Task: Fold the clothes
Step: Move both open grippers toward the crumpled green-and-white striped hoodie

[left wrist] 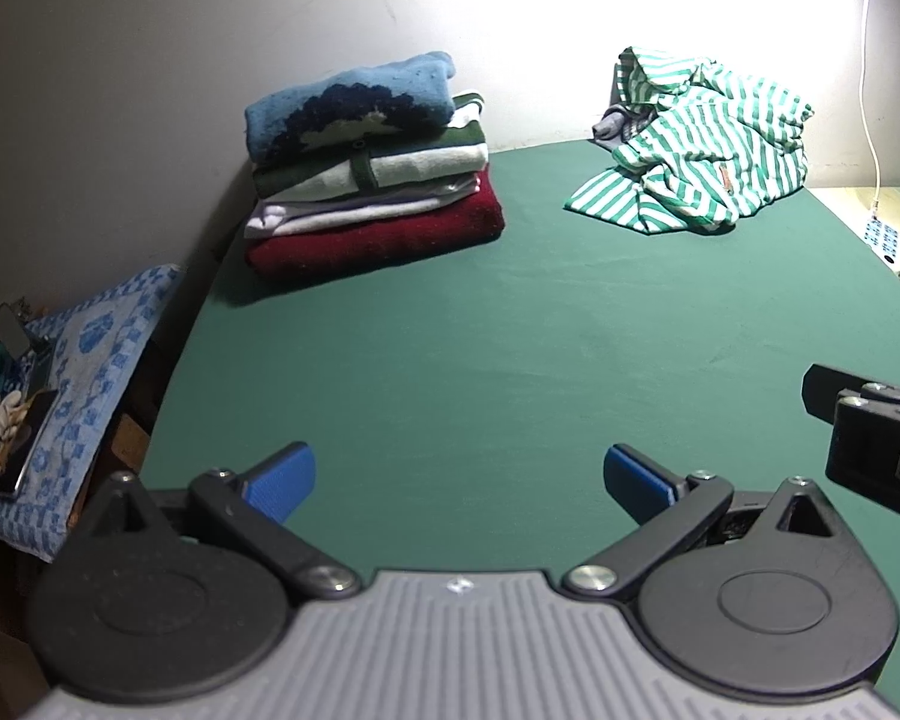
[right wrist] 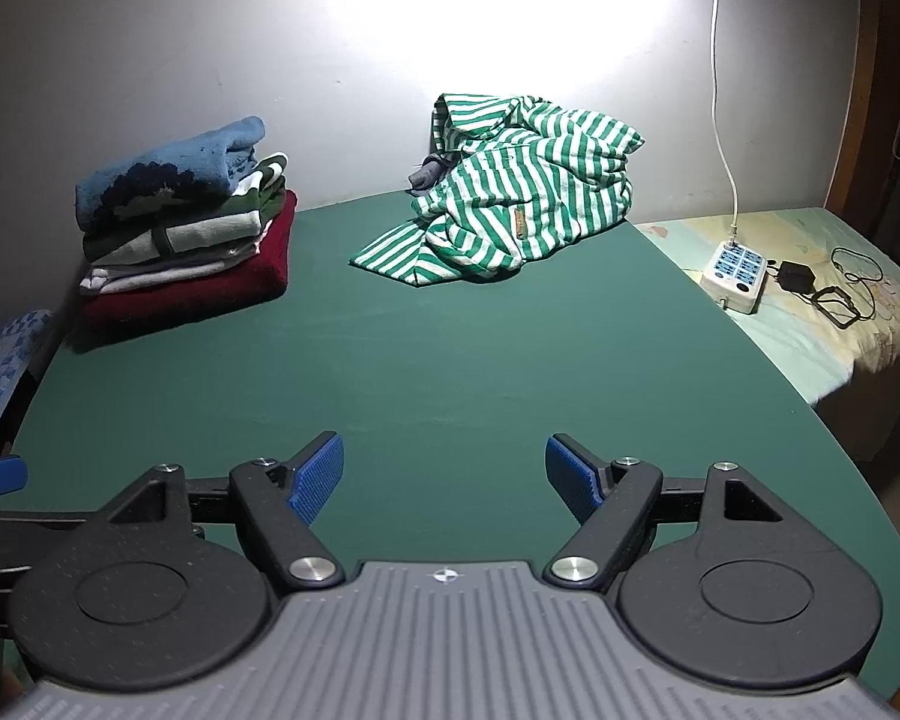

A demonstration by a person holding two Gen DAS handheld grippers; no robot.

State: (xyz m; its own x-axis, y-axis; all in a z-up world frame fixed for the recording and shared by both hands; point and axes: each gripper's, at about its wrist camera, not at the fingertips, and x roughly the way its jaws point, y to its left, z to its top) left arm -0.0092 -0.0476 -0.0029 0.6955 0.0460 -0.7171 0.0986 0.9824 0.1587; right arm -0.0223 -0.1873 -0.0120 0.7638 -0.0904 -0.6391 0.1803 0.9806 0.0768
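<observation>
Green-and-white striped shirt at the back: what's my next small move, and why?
Probably reach both grippers forward to the crumpled green-and-white striped shirt. The left gripper and right gripper are open and empty over the green cloth-covered table, and the folded stack looks finished.

The only legible lettering is "DA", pale on the black body of the right gripper (left wrist: 876, 450) at the left wrist view's right edge, where the frame cuts it off. A small tab on the striped shirt (right wrist: 510, 204) perhaps carries print, too small to read.
</observation>
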